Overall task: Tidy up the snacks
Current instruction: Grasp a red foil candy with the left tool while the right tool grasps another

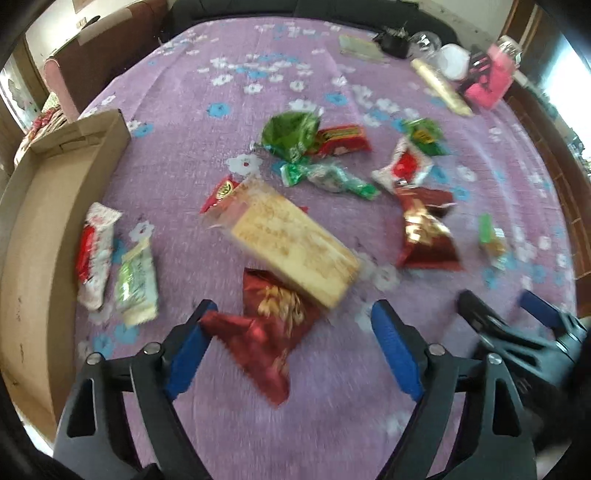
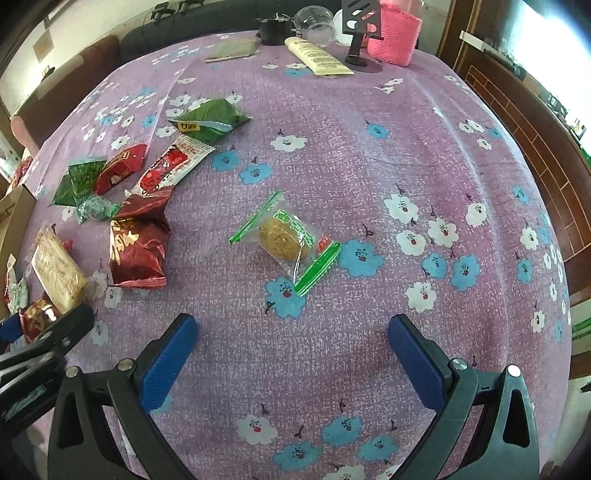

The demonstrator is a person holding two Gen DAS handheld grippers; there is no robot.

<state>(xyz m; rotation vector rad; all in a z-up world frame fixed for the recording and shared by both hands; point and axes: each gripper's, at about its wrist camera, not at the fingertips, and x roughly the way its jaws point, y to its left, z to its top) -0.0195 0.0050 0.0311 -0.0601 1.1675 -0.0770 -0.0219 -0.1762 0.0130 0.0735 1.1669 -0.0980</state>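
Observation:
Several snack packets lie scattered on a purple flowered tablecloth [image 2: 351, 155]. My left gripper [image 1: 295, 314] is open, its fingers either side of a dark red foil packet [image 1: 266, 325] lying just before it. Behind that lies a long yellow cracker pack [image 1: 291, 240]. My right gripper [image 2: 291, 325] is open and empty, a little short of a clear green-striped packet with a round biscuit [image 2: 286, 240]. The right gripper also shows at the lower right of the left wrist view [image 1: 517, 314]. A cardboard box [image 1: 40, 206] stands at the left.
Green, red and white packets [image 1: 325, 147] lie in the middle of the table. Two packets [image 1: 114, 266] lie beside the box. At the far edge stand a pink container [image 2: 393, 33], a cream tube [image 2: 317, 57], a black stand [image 2: 360, 33] and a clear cup [image 2: 316, 20].

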